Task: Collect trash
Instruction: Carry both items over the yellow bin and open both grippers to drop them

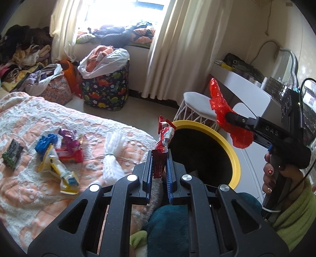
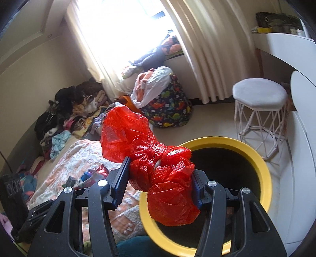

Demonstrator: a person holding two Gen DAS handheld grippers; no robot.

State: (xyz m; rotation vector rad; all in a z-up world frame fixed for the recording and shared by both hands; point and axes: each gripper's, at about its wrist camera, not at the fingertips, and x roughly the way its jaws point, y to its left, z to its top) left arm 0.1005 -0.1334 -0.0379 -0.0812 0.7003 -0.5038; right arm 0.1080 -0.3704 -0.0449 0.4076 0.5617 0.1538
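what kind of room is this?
Most likely a lived-in bedroom: a bed with a peach-and-white textured bedspread, piles of folded clothes along the wall, and a curtained window.

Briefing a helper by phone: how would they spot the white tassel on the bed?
Start at the bed beside the yellow-rimmed bin. Near the bed's bin-side edge lies the tassel, alone. It is plain white yarn tied at its middle, unlike the colourful wrappers to its left.

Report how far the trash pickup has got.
Done: the bin's inside is too dark to tell. In hand: left gripper pinches a red wrapper, right gripper clamps a red plastic bag, both by the bin. Left: wrappers on the bed.
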